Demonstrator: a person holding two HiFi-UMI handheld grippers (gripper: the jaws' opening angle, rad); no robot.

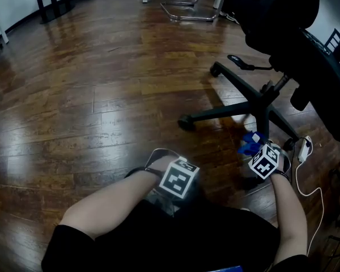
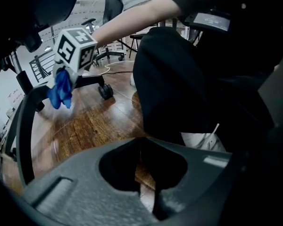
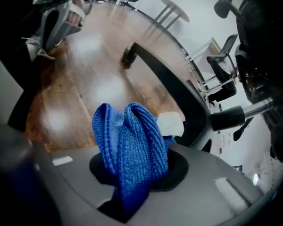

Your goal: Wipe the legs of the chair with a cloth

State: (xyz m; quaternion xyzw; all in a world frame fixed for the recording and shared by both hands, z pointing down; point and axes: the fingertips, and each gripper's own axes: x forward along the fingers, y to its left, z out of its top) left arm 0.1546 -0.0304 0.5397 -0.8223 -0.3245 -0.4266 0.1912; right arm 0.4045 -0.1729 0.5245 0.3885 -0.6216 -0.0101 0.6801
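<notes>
The black office chair stands at the right, and its star base spreads low legs over the wooden floor. My right gripper, under its marker cube, is shut on a bunched blue cloth close to the chair's centre column. In the right gripper view the cloth fills the jaws, with a chair leg and its castor just beyond. My left gripper is held low by the person's knee, away from the chair. Its jaws are shut with nothing between them. That view also shows the blue cloth.
A white power strip with its cable lies on the floor right of the chair base. Another chair's chrome frame and dark table legs stand far back. The person's dark-clothed leg fills much of the left gripper view.
</notes>
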